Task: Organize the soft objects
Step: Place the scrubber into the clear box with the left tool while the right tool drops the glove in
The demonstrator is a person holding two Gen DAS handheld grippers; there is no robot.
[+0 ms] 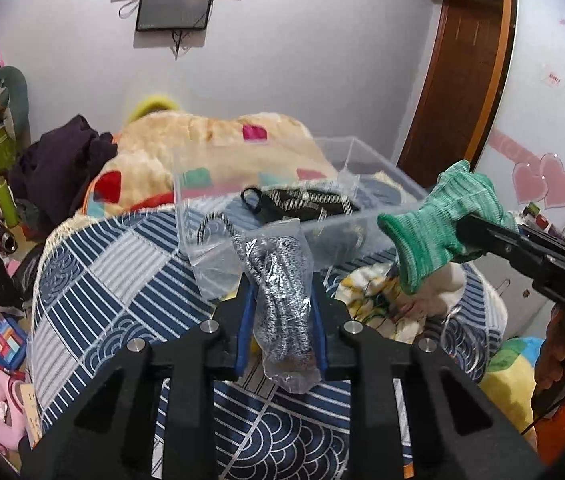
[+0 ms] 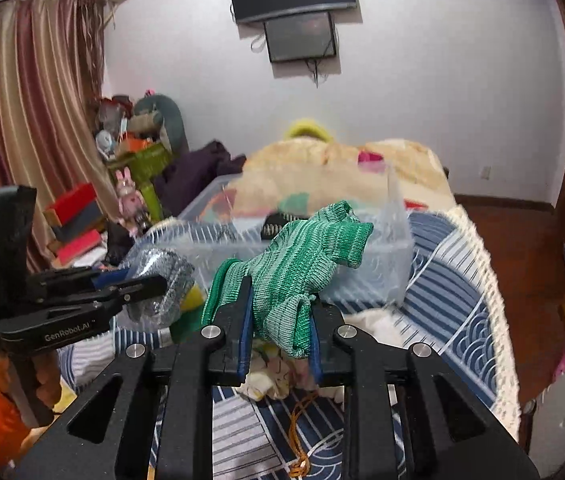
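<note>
Blue-padded jaws of the left gripper [image 1: 280, 320] pinch a bagged grey speckled textile [image 1: 282, 300]. Nearby, the right gripper [image 2: 280, 328] clamps a green knit glove [image 2: 298, 264]. Both hover above a patchwork quilt [image 1: 114, 272], just before a clear plastic bin [image 1: 382, 216].

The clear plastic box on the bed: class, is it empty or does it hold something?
Not empty: a black patterned item lies inside the clear plastic box.

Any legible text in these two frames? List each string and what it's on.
"DAS": side of the right tongs, seen from the left wrist; cut off at the frame edge.
"GenRobot.AI": side of the left tongs, seen from the right wrist.
Pink sticker on the wardrobe door: too blurred to read.
</note>
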